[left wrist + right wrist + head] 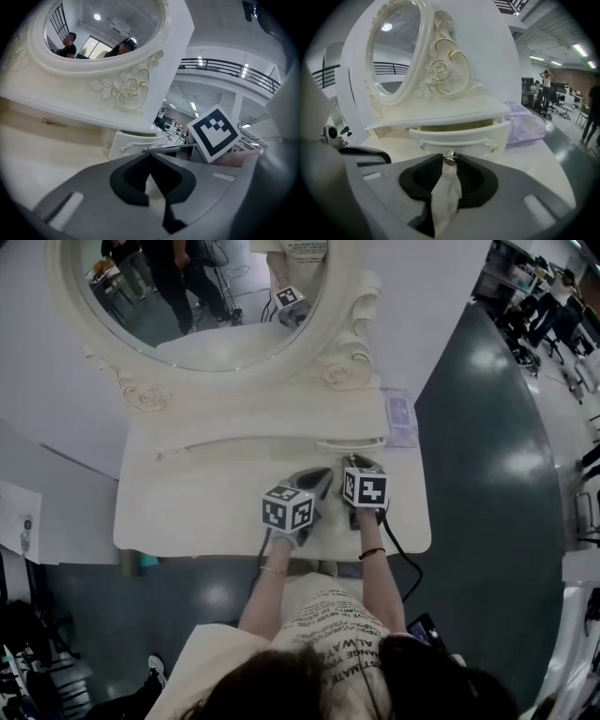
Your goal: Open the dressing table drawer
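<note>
Nearest, the left gripper (pixel 150 155) rests on the cream tabletop (pixel 187 502) with its jaws together and nothing between them. It sits just beside the right gripper (pixel 449 166), at that gripper's 9 o'clock. The right gripper's jaws are clamped by their very tips on the small silver knob (pixel 450 159) of the dressing table drawer (pixel 459 137). The drawer is at the right gripper's 12 o'clock, under the mirror shelf (pixel 440 115), and is drawn out a little way. The hold looks shallow, so I judge that a pull angled upward or sideways could let the round knob slip free. An off-line tug could jam the little drawer in its slot, and a hard one could bring it right out. The idle left gripper lies close enough to get bumped. Only a dark slit shows above the drawer's front, so I cannot tell what it contains. At the drawer's 2 o'clock a lilac packet (pixel 527 123) lies just beside it, and beyond stands the oval mirror (pixel 206 296).
</note>
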`<state>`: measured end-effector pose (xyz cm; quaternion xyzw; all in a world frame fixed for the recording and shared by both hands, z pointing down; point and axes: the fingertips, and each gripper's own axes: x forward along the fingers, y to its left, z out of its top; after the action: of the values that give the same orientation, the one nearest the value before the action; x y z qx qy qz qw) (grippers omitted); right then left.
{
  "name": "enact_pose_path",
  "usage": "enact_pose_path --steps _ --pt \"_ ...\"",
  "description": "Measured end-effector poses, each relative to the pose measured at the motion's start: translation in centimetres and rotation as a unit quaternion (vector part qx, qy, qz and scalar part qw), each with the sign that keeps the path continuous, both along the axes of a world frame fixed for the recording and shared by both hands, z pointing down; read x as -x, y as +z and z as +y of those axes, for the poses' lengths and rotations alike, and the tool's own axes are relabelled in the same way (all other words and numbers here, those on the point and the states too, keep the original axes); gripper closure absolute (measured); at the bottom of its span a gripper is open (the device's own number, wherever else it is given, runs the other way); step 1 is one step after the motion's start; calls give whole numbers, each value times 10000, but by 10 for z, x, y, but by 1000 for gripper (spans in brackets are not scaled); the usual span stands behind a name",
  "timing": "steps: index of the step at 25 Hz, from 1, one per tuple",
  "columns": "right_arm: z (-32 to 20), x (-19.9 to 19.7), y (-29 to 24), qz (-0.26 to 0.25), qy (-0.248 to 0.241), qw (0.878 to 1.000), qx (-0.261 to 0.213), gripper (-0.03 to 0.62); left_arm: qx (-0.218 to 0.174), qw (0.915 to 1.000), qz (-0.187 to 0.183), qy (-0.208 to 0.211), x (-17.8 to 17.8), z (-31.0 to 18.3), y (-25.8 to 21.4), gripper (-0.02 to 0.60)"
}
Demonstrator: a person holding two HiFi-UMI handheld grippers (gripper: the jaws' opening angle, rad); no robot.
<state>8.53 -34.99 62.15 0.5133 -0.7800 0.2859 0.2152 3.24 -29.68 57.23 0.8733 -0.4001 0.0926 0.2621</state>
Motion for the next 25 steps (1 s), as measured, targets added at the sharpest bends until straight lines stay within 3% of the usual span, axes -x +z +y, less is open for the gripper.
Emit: enact_pose_path --steps 25 --pt "29 -1 1 -11 -91 10000 23 493 1 10000 55 -25 -8 24 1 583"
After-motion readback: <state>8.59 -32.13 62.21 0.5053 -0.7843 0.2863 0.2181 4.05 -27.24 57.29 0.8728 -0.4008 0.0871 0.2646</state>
